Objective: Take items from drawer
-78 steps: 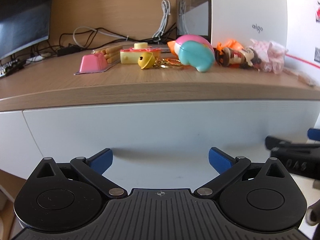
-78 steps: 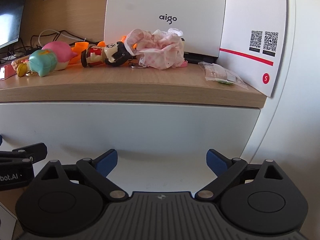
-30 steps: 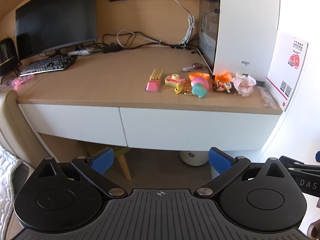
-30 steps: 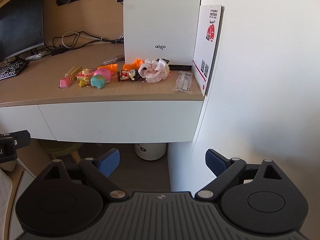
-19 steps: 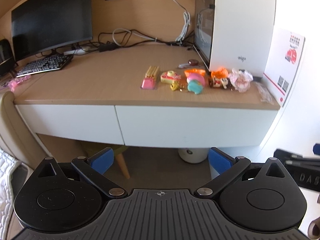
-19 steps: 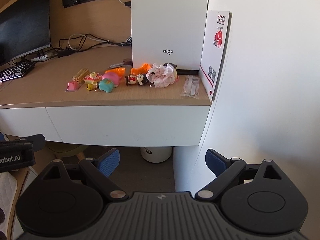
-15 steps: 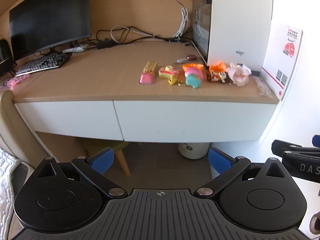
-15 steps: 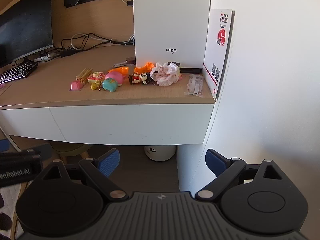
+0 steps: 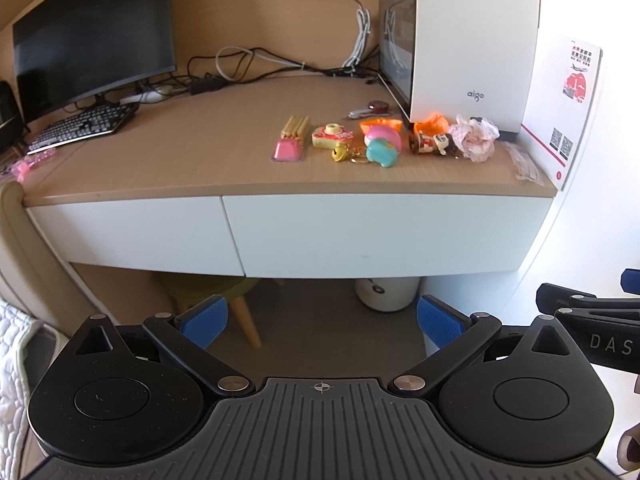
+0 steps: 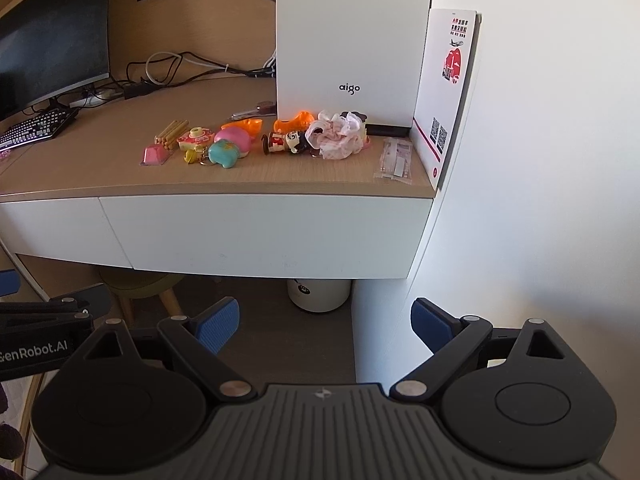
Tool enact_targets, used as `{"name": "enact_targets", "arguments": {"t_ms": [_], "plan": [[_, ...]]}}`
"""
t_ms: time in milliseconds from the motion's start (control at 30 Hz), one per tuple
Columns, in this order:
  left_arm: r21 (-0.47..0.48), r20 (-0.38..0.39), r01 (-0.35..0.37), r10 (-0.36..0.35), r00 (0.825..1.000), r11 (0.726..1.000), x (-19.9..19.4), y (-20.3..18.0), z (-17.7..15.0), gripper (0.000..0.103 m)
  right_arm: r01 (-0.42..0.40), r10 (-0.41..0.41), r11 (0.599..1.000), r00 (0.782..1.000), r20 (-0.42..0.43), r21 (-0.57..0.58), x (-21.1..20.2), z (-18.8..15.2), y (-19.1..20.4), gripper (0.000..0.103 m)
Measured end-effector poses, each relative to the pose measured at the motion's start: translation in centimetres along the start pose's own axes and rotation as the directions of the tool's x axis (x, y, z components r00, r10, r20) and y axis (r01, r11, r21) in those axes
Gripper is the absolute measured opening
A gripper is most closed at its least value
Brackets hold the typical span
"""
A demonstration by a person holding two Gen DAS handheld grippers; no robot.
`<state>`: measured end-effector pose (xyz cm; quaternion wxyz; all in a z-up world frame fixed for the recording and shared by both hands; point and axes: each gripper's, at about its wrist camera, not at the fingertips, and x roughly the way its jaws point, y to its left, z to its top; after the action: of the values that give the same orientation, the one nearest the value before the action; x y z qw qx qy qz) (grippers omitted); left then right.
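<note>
Right drawer closed; toys lined up on desktop. Left gripper and right gripper spread, empty, well back. Task looks finished.

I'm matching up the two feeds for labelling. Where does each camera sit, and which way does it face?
Left wrist: on the left gripper, back from the desk, looking down-forward at the shut drawers and toys; open blue fingers show, with the right gripper at the right edge.
Right wrist: on the right gripper, nearer the wall, same heading; its open fingers show, with the left gripper at the left edge.
Shared: desk, drawers, toys, white PC case, monitor.
</note>
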<state>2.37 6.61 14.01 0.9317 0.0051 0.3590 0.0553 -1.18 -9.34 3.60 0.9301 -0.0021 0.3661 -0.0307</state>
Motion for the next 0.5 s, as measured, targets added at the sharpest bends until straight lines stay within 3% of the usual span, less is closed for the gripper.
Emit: {"name": "enact_targets", "arguments": {"t_ms": [500], "plan": [[0.006, -0.013, 0.013, -0.013, 1.0, 1.0, 0.41, -0.33, 0.0, 0.103, -0.007, 0.007, 1.0, 1.0, -0.013, 0.01, 0.3, -0.16, -0.28, 0.094]]}}
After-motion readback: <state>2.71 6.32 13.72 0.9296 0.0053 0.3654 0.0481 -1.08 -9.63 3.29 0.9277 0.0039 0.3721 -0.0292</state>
